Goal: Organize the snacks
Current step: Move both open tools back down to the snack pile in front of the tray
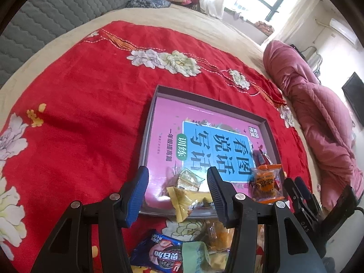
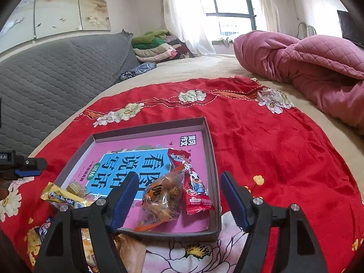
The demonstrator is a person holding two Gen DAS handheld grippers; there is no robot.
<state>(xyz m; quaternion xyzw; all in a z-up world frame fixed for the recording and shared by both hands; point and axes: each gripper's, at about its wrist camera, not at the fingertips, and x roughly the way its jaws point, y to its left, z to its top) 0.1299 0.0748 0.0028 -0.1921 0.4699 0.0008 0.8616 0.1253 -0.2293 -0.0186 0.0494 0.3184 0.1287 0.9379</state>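
From the left wrist, a shallow grey box lies on a red flowered cloth, and a pink book fills its floor; the cover's blue panel carries large Chinese characters, seen upside down, 看图说话写话, with 训练 on a green tag beside it. The left gripper points steeply down at the box's near edge, its jaws parted with nothing pressed between them; behind the gap lie a pale wafer pack and a yellow pack that hangs over the box's near rim. An orange-trimmed clear pack with dark Chinese print lies at the box's right side, a red pack just behind it. Outside the box, close to the camera, lies a blue cookie pack with white Chinese lettering too warped to read, amid more loose snacks. From the right wrist, the same box and book show, with 朝华文 in a small dark mark at the cover's far corner. The right gripper tilts gently down over the box's near right corner, jaws wide and released; the clear pack and the red pack, which bears a cartoon figure, lie loose in the gap on the book. The yellow pack, lettered "Au fiche" or similar, lies at left, and the left gripper's tip shows at the left edge.
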